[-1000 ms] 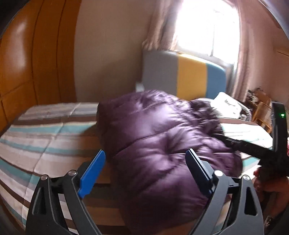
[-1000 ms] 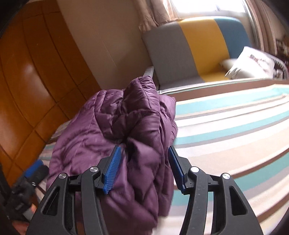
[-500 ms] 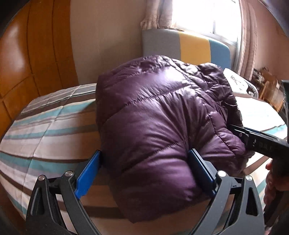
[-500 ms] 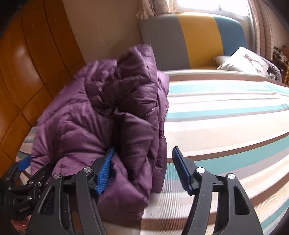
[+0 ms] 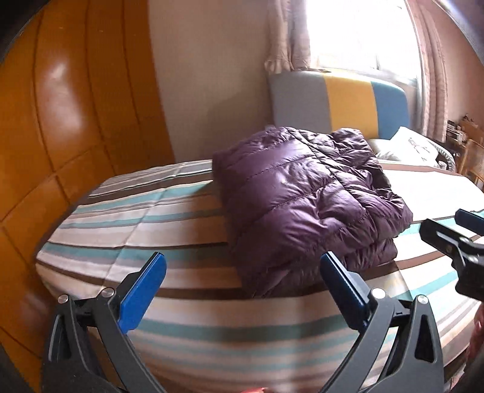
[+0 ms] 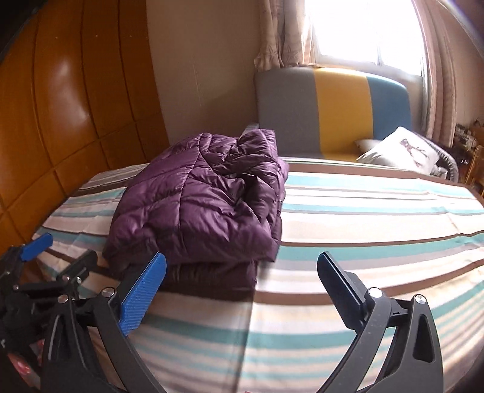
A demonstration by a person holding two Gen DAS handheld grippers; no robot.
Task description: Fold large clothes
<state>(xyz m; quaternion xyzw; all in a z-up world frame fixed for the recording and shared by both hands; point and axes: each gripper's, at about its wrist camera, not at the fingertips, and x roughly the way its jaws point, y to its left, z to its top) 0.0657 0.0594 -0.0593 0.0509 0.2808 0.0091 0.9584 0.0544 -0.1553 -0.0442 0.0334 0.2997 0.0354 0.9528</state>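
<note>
Both sets of tongs stand spread wide with nothing between their blue pads. The left tongs (image 5: 242,272) have just been opening, and so have the right tongs (image 6: 242,270), by a good deal more; neither has hold of anything.

Just ahead of the left tongs, slightly to their right, lies the purple puffer jacket (image 5: 305,205), folded into a thick bundle on the striped bed (image 5: 151,217). From the right tongs it sits ahead and to the left, its near edge close to the left pad but not touching it. The right tongs also show at the right edge of the left view, beside the jacket and clear of it.

The fold looks done and this seems to be the letting-go. To finish it well, I'd say draw both tongs straight back and a little up, so no pad snags the slippery quilting and drags a layer open. The upper flap looks rumpled near the far end; a gentle press with flat pads might settle it, since down filling tends to spring back.

Beyond the jacket stand a grey, yellow and blue headboard (image 6: 332,108), a pillow (image 6: 399,148) and a bright window (image 6: 363,27).
</note>
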